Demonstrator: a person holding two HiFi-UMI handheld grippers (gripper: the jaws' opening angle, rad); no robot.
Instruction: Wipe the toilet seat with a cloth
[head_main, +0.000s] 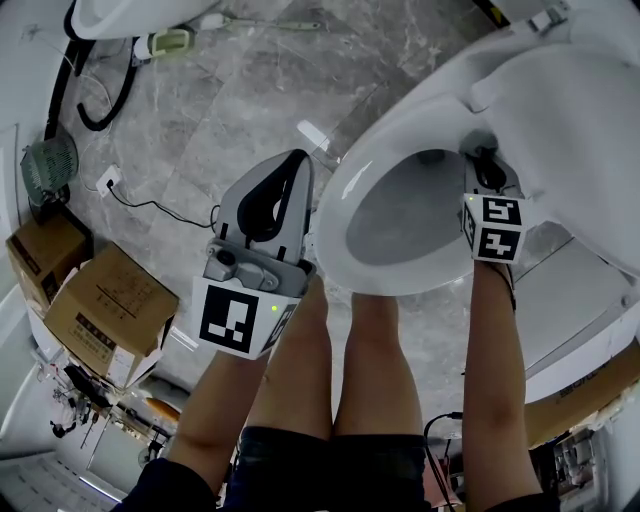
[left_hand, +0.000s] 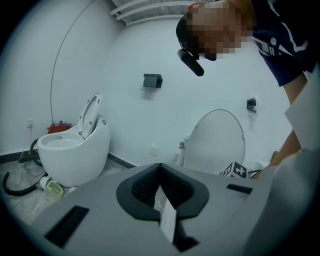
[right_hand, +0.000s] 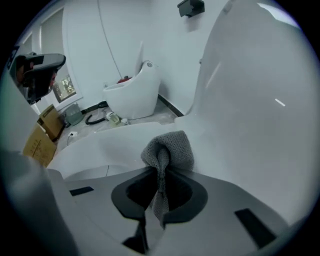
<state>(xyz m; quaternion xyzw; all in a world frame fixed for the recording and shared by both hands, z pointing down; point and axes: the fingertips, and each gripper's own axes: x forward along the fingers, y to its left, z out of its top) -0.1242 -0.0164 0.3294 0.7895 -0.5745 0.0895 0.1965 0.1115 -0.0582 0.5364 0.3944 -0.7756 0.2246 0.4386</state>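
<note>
A white toilet stands with its lid (right_hand: 260, 95) raised and its seat (head_main: 345, 200) down around the bowl. My right gripper (head_main: 484, 160) is at the seat's rear right part, shut on a grey knitted cloth (right_hand: 169, 149). The bunched cloth rests against the seat rim (right_hand: 105, 142) near the lid's base. In the head view the cloth (head_main: 487, 168) is only a dark patch at the jaws. My left gripper (head_main: 298, 162) is held off the seat's left side over the floor, shut with nothing in it. In the left gripper view, my left gripper (left_hand: 160, 167) points at the wall and the raised lid (left_hand: 217, 142).
A second white toilet (left_hand: 75, 152) stands by the wall with a black hose (head_main: 100, 100) beside it. Cardboard boxes (head_main: 105, 315), a small fan (head_main: 48, 168) and a cabled socket (head_main: 108, 180) lie at the left on the marble floor. The person's legs (head_main: 370, 370) stand before the bowl.
</note>
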